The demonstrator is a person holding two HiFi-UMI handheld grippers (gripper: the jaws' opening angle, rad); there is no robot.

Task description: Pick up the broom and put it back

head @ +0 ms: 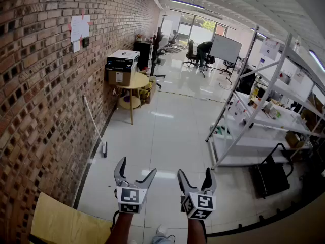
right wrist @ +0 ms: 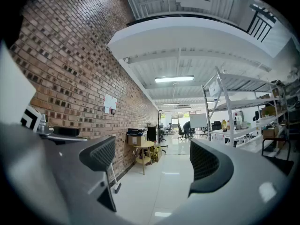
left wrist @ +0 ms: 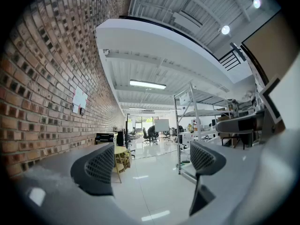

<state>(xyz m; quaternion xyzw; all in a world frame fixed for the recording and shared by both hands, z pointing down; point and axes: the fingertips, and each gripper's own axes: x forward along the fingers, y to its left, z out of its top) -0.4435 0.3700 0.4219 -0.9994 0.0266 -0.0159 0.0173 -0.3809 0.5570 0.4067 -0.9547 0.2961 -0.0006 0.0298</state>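
Observation:
The broom [head: 94, 123] leans against the brick wall at the left, its white handle slanting up and its dark head [head: 104, 150] on the floor. In the right gripper view the broom [right wrist: 114, 182] shows low beside the left jaw. My left gripper [head: 135, 173] and right gripper [head: 194, 176] are held level side by side near the bottom of the head view, well short of the broom. Both stand open with nothing between the jaws. The left gripper view [left wrist: 152, 162] looks down the room and the broom is not in it.
A round wooden table [head: 133, 83] with boxes [head: 122, 65] on it stands by the wall beyond the broom. White metal shelving [head: 254, 111] lines the right side. A yellowish board [head: 61, 222] lies at the bottom left. Office chairs and a whiteboard [head: 225, 48] stand far off.

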